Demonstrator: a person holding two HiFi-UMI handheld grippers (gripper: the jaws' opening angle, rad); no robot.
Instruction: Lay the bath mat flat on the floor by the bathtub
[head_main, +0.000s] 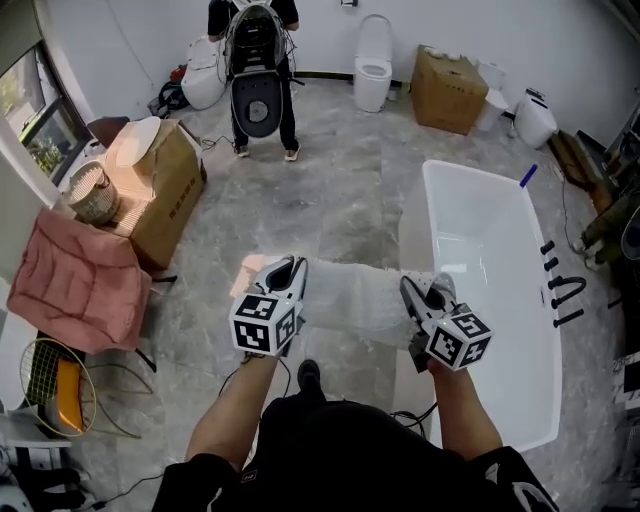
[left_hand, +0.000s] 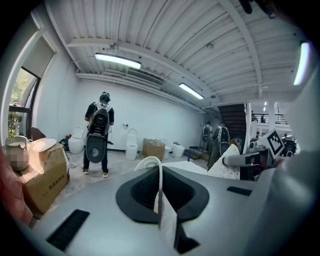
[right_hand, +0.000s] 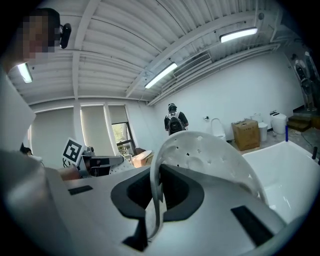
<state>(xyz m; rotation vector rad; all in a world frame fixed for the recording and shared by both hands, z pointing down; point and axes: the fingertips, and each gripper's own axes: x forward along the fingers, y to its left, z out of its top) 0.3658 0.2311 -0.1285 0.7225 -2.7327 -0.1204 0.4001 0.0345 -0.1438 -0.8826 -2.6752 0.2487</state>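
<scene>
In the head view a white perforated bath mat (head_main: 360, 300) hangs stretched between my two grippers above the grey floor, just left of the white bathtub (head_main: 490, 300). My left gripper (head_main: 285, 275) is shut on the mat's left edge, and that thin edge (left_hand: 161, 195) shows pinched between its jaws. On the mat's right edge my right gripper (head_main: 422, 293) is shut too. In the right gripper view the mat (right_hand: 210, 160) curls up over the jaws. Both grippers are held level at about the same height.
A person (head_main: 258, 70) carrying a dark toilet seat stands at the back. A cardboard box (head_main: 165, 190) with a basket (head_main: 92, 192) sits left, beside a pink cloth (head_main: 75, 285). Toilets (head_main: 373, 62) and another box (head_main: 447, 90) line the far wall. Black fittings (head_main: 562, 290) lie on the tub's rim.
</scene>
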